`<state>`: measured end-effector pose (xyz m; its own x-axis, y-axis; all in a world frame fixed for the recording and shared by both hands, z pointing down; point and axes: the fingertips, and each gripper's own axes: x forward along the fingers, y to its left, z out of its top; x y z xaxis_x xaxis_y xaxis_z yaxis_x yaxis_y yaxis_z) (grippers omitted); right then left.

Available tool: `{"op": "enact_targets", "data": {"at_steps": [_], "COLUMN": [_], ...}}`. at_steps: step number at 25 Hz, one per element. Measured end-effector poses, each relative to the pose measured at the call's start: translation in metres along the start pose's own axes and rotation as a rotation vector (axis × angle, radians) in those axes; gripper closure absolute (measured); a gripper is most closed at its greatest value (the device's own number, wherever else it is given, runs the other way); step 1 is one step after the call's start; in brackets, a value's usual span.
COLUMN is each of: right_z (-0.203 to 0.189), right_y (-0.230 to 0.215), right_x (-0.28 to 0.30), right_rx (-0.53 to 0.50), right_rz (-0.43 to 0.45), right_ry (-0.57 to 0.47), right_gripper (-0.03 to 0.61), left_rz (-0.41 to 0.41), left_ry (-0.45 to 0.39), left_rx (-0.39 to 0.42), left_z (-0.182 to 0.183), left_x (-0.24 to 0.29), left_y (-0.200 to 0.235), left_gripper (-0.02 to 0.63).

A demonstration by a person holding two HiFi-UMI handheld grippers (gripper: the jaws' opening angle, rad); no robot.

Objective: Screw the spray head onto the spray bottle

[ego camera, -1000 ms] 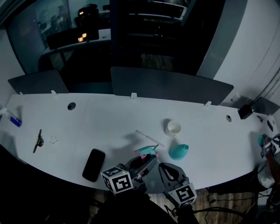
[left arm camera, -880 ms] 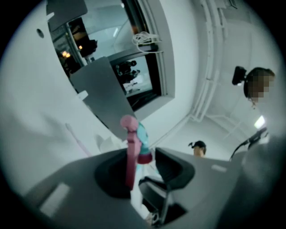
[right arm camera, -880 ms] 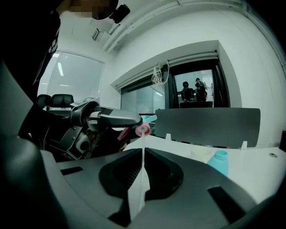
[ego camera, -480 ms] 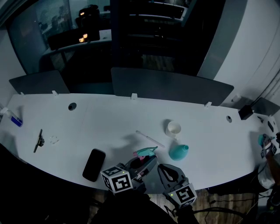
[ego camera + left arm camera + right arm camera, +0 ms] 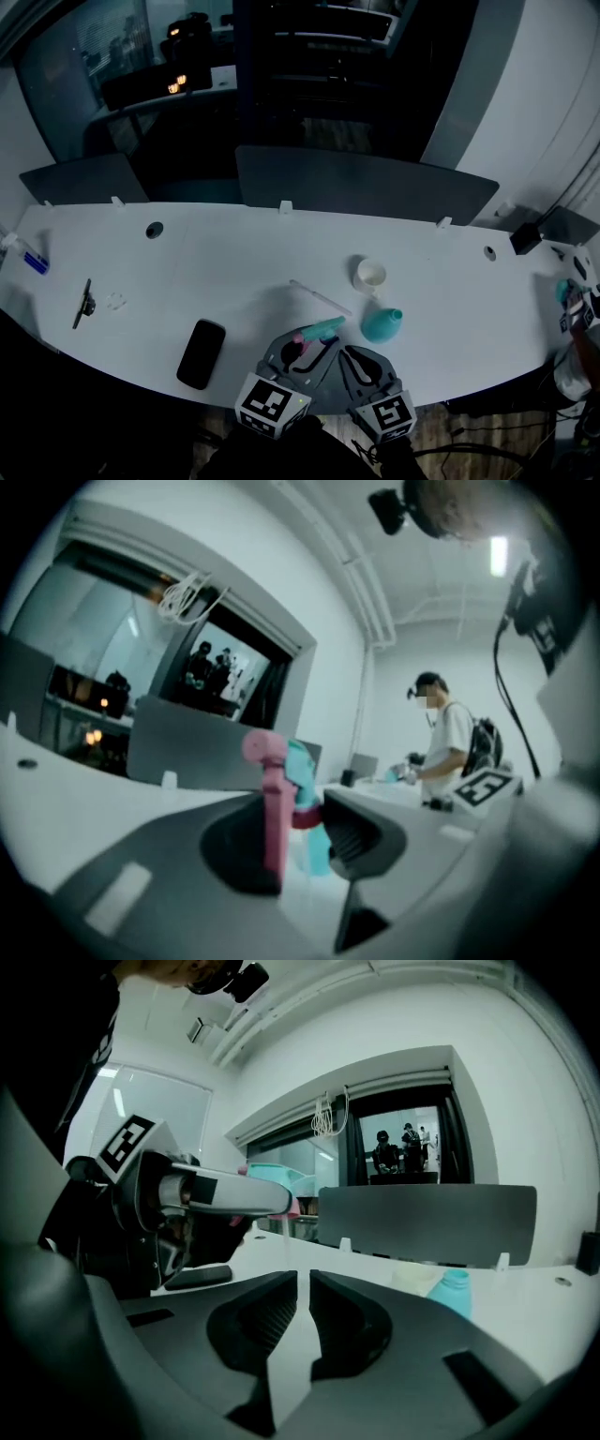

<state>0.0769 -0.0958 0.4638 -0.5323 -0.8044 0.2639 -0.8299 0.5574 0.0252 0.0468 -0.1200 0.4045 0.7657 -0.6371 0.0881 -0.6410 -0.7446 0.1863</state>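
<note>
Your left tongs [image 5: 300, 829] have just been closing and pinch the spray head [image 5: 277, 789]. Only the left gripper view shows its shape up close: a pink stick on a smooth teal top. Your right tongs [image 5: 303, 1283] are clenched on nothing. From the head view, the round teal bottle [image 5: 382, 324] stands just beside the spray head on the flat white table [image 5: 234, 272], near a little cup [image 5: 371, 275].

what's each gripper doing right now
left gripper: jaws have just been closing, shut on the spray head
right gripper: shut, nothing between its jaws
</note>
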Motion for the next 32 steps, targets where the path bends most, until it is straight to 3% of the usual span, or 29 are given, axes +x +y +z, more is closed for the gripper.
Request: {"op": "enact_targets", "data": {"at_steps": [5, 6, 7, 14, 18, 23, 26, 32], "right_z": [-0.023, -0.03, -0.035, -0.061, -0.074, -0.086, -0.105, -0.119], "right_y": [-0.037, -0.044, -0.051, -0.089, -0.116, -0.142, -0.142, -0.147], "right_x": [-0.01, -0.013, -0.016, -0.035, -0.029, -0.006, 0.01, 0.023], "right_rx": [0.0, 0.002, 0.007, 0.099, 0.167, 0.194, 0.228, 0.172], "right_rz": [-0.159, -0.189, -0.216, -0.417, -0.464, -0.476, -0.449, -0.456], "right_ry": [0.042, 0.054, 0.067, 0.098, 0.114, 0.123, 0.205, 0.29], "right_gripper": [0.552, 0.54, 0.484, 0.27, 0.177, 0.158, 0.158, 0.16], "left_rz": [0.135, 0.149, 0.153, 0.138, 0.151, 0.205, 0.239, 0.286], "left_ry": [-0.004, -0.02, -0.037, -0.051, -0.048, -0.032, -0.023, -0.016], "left_rx": [0.245, 0.285, 0.303, 0.25, 0.261, 0.264, 0.252, 0.242], "left_z": [0.005, 0.006, 0.007, -0.002, 0.0, 0.001, 0.0, 0.0], "left_x": [-0.003, -0.004, -0.004, -0.003, -0.005, -0.017, -0.026, -0.037], "left_y": [0.011, 0.01, 0.008, 0.001, 0.004, 0.018, 0.027, 0.04], "left_gripper": [0.479, 0.479, 0.479, 0.479, 0.479, 0.479, 0.479, 0.479]}}
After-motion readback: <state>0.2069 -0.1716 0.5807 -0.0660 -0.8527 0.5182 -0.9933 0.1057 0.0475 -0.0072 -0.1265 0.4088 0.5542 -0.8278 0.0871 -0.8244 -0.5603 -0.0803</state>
